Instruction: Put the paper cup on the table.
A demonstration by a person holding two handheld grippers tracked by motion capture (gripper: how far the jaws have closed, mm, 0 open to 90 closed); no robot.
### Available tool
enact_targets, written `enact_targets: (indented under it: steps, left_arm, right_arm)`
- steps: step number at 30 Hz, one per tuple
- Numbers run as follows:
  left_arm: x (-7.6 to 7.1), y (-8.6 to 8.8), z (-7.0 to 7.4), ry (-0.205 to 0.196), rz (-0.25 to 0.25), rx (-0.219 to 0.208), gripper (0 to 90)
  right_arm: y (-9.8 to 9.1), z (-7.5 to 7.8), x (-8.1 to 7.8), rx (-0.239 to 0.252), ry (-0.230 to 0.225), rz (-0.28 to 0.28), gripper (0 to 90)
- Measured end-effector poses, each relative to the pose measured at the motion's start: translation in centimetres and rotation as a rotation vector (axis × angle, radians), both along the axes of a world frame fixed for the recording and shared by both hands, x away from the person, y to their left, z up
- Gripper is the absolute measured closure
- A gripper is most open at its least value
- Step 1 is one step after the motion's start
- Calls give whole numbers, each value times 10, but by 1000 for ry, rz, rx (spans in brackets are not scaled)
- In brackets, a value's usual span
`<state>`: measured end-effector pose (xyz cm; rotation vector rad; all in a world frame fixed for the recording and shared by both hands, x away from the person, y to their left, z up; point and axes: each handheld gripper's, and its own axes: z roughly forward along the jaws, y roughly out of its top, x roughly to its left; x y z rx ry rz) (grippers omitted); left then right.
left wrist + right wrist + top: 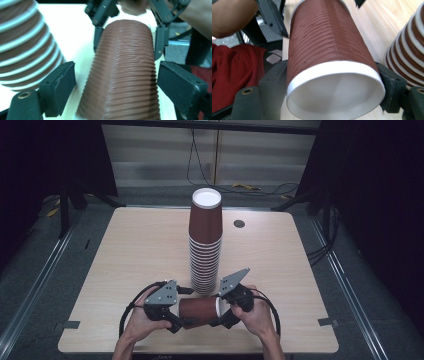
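Note:
A brown ribbed paper cup [199, 310] lies on its side just above the table's near edge, held between both grippers. My left gripper [176, 321] grips its narrow base end; in the left gripper view the cup [125, 75] runs up between the two jaws, the right pad against its wall. My right gripper [226, 314] is shut on the wide end. In the right gripper view the white rim and open mouth [335, 92] sit squeezed between the jaws. A tall stack of the same cups [205, 245] stands upside down mid-table, just behind the grippers.
The wooden table [130, 250] has a small round grommet [239, 223] at the back right. The stack [25, 47] is close on the left of the left gripper, and the stack [409, 55] is close on the right of the right gripper. Cables lie on the floor behind.

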<state>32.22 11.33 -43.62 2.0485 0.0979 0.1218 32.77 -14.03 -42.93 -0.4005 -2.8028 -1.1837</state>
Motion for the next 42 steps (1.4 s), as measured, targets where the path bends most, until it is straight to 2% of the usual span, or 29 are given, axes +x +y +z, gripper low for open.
enact_targets:
  steps: [2,4,7,8,9,10,13,15,16,19,20,21,22,25,26,27,28,29,30,36,42]
  left_arm:
    - [0,2,0,-3,12,-2,155]
    - [-1,6,-2,8,28,-43,156]
    - [-1,8,-4,10,45,-61,155]
    - [-1,10,-4,13,56,-81,155]
    - [-1,10,-4,13,56,-81,155]
    - [-1,13,-4,17,64,-102,155]
    - [-1,15,-3,8,74,-110,155]
    - [-2,18,-3,10,93,-130,155]
    - [-4,20,-3,13,99,-150,155]
    - [-4,23,-4,14,104,-163,155]
    - [-6,26,-5,19,115,-172,155]
    - [-6,26,-5,19,115,-172,156]
    - [-6,29,-7,20,129,-185,156]
    - [-6,32,-8,17,141,-196,156]
    - [-7,35,-10,24,155,-221,156]
    - [-7,35,-10,24,155,-221,156]
    - [-8,39,-13,32,167,-248,156]
    - [-8,39,-13,32,167,-248,156]
    - [-9,41,-16,36,174,-262,156]
    - [-9,43,-19,36,184,-284,154]
    - [-11,40,-21,45,168,-290,154]
  right_arm:
    - [-2,-1,-1,4,-6,-11,227]
    - [-5,-3,0,17,2,-28,227]
    - [-8,-5,0,29,0,-48,226]
    - [-11,-6,-1,49,-2,-61,226]
    - [-11,-6,-1,49,-2,-61,226]
    - [-12,-7,-1,52,2,-71,226]
    - [-13,-9,-1,57,-2,-85,226]
    - [-15,-11,-1,77,-6,-96,225]
    - [-17,-13,-1,102,-6,-103,225]
    - [-19,-14,-1,115,-9,-114,225]
    - [-22,-15,-2,135,-10,-119,225]
    - [-22,-15,-2,135,-10,-119,225]
    - [-24,-17,-2,163,-10,-124,225]
    - [-25,-19,-2,174,-10,-132,225]
    - [-26,-21,-2,187,-12,-140,225]
    - [-27,-22,-2,198,-14,-142,225]
    - [-27,-23,-2,214,-13,-146,225]
    - [-27,-23,-2,214,-13,-146,225]
    - [-29,-26,-2,238,-14,-151,225]
    - [-33,-28,-2,286,-22,-160,225]
    - [-35,-32,-2,328,-22,-163,225]
